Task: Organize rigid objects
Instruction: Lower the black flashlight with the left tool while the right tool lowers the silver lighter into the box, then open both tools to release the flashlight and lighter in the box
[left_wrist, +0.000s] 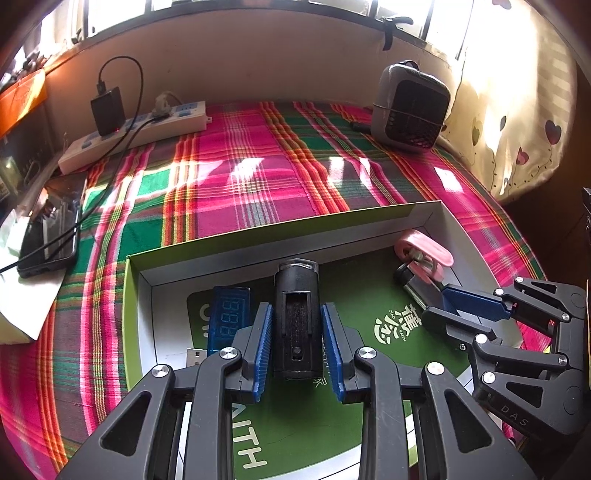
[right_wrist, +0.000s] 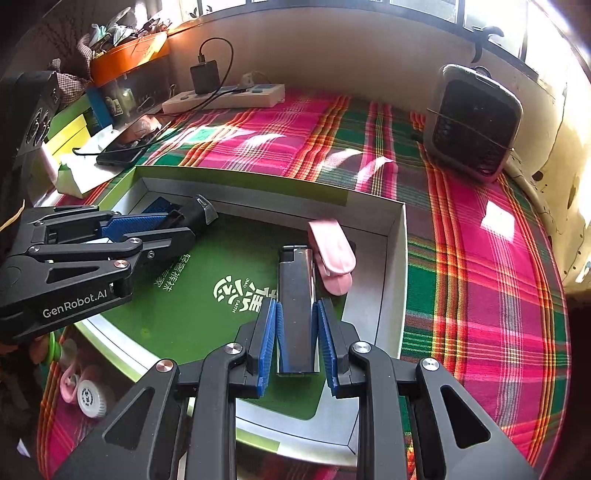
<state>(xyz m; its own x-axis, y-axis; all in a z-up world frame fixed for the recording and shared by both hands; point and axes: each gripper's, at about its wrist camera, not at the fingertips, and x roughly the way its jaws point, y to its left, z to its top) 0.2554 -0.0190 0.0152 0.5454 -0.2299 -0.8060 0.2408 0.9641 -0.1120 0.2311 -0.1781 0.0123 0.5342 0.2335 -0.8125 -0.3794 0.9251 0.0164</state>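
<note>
Blue USB meter (left_wrist: 229, 316) only in left view.

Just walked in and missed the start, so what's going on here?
A person is sorting small items in a box on a plaid cloth. The left tool grips a black device; the right tool grips a lighter. A pink clip and blue meter lie inside.

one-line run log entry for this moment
left claw: shut on black device | right claw: shut on lighter | both over green box | pink clip beside lighter
</note>
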